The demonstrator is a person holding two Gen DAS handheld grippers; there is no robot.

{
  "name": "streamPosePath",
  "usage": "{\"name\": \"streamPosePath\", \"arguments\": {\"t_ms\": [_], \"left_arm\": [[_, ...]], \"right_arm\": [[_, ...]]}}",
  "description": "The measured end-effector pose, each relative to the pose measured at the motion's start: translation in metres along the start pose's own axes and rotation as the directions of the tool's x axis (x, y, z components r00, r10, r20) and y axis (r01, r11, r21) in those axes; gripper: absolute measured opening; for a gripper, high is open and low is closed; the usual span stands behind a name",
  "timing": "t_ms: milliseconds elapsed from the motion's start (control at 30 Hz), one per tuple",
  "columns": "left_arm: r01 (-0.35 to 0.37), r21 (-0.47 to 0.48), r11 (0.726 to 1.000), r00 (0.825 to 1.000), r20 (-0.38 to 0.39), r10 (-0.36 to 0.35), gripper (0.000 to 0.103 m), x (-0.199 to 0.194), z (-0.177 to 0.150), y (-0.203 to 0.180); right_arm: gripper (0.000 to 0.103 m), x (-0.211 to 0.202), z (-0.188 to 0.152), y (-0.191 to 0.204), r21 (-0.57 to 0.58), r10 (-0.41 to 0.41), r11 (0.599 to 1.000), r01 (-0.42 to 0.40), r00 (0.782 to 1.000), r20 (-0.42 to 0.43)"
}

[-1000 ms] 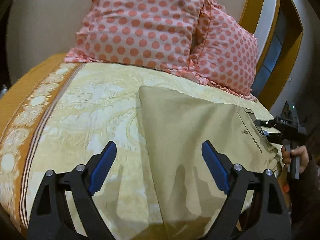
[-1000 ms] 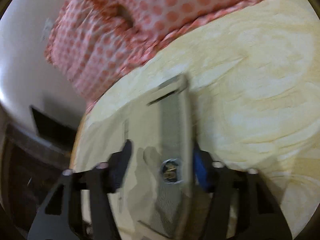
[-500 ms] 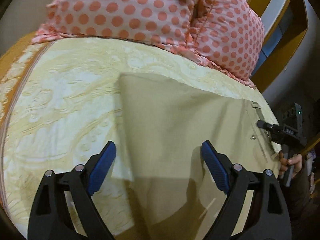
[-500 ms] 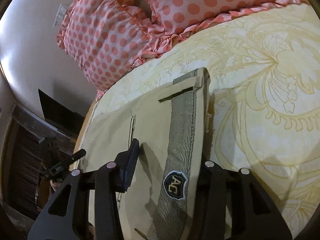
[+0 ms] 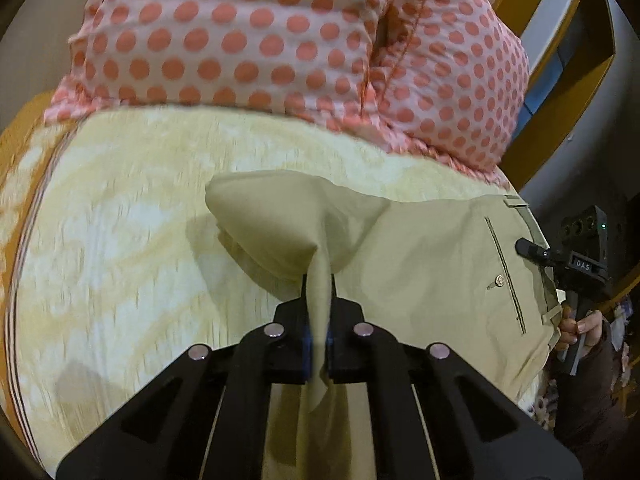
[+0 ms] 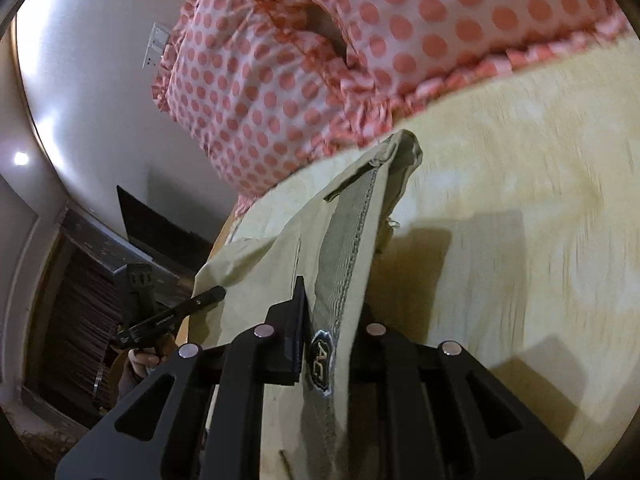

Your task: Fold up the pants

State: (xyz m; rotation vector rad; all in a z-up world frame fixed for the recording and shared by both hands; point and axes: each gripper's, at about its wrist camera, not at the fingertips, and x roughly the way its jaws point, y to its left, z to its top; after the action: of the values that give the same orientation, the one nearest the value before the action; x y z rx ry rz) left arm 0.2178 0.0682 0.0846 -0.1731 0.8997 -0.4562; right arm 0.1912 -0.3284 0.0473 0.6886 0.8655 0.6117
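Note:
Khaki pants point(image 5: 420, 264) lie folded on a yellow patterned bedspread point(image 5: 120, 240). My left gripper point(image 5: 318, 320) is shut on the leg end of the pants and lifts a pinched fold of cloth off the bed. My right gripper point(image 6: 328, 344) is shut on the striped inner waistband point(image 6: 348, 248), near a round AC label point(image 6: 320, 360), and holds it raised. The back pocket with its button point(image 5: 500, 279) faces up. Each view shows the other gripper at the far side of the pants.
Two pink polka-dot pillows point(image 5: 280, 48) lean against the headboard just behind the pants, also in the right wrist view point(image 6: 320, 60). The bed's orange border point(image 5: 16, 184) runs along the left. A dark laptop point(image 6: 160, 228) and dark furniture stand beyond the bed edge.
Both grippers have closed: the left on the leg end, the right on the waistband. Both now lift the cloth, and the views have moved closer to the pillows.

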Motion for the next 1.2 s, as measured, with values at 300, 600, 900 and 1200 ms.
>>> {"name": "streamPosePath", "arguments": {"t_ms": [300, 600, 900, 1200], "left_arm": [[-0.225, -0.001, 0.974, 0.972, 0.068, 0.225, 0.013, 0.058, 0.084, 0.007], [0.026, 0.014, 1.0, 0.99, 0.135, -0.028, 0.047, 0.001, 0.038, -0.023], [-0.164, 0.002, 0.986, 0.986, 0.0, 0.164, 0.062, 0.03, 0.008, -0.032], [-0.403, 0.132, 0.905, 0.909, 0.168, 0.38, 0.101, -0.043, -0.115, -0.075]], "right_arm": [[0.022, 0.038, 0.077, -0.034, 0.049, -0.3, 0.954, 0.297, 0.951, 0.074], [0.06, -0.004, 0.026, -0.002, 0.059, -0.05, 0.997, 0.043, 0.991, 0.124], [0.084, 0.006, -0.013, 0.006, 0.147, -0.203, 0.969, 0.197, 0.979, 0.026], [0.097, 0.026, -0.129, 0.101, -0.32, -0.469, 0.782, 0.535, 0.843, 0.262]]}}
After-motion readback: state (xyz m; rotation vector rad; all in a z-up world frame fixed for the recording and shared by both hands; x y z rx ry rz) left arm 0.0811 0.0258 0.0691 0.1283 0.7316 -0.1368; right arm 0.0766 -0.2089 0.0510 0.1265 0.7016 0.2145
